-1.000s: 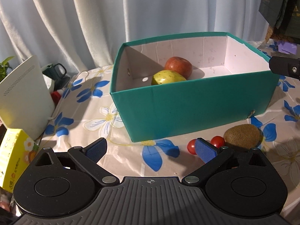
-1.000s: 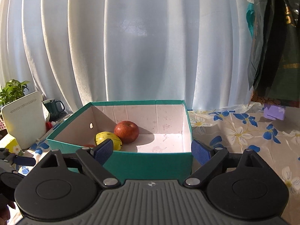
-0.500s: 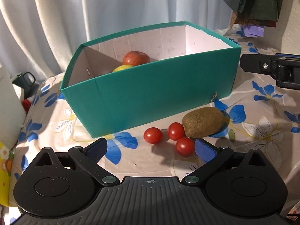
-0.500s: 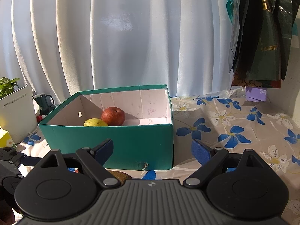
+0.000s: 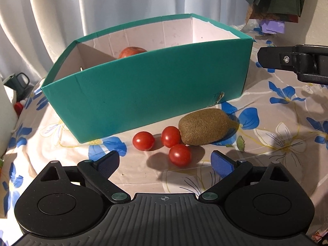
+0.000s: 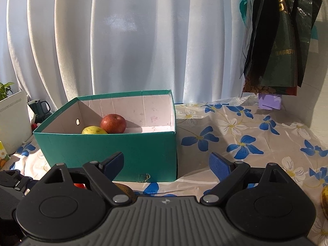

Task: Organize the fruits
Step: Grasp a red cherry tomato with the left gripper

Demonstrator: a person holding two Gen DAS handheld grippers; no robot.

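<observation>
A green box [image 5: 147, 86] holds a red apple [image 6: 113, 123] and a yellow fruit [image 6: 93, 130]. In front of it, on the flowered cloth, lie three cherry tomatoes [image 5: 180, 155] and a brown kiwi [image 5: 204, 126]. My left gripper [image 5: 165, 163] is open and empty, just before the nearest tomato. My right gripper [image 6: 167, 163] is open and empty, facing the box's [image 6: 114, 149] near right corner; part of it shows at the right in the left wrist view [image 5: 295, 63]. The kiwi [image 6: 125, 188] is mostly hidden behind the right gripper's body.
White curtains hang behind the table. A white device [image 6: 12, 114] and a dark mug [image 6: 39, 107] stand left of the box. Dark bags [image 6: 278, 41] hang at the right above a purple item [image 6: 269, 100]. A yellowish fruit [image 6: 325, 201] shows at the right edge.
My left gripper has swung right and down toward the tomatoes and kiwi. My right gripper has pulled back and lowered from over the box. Both stayed open.
</observation>
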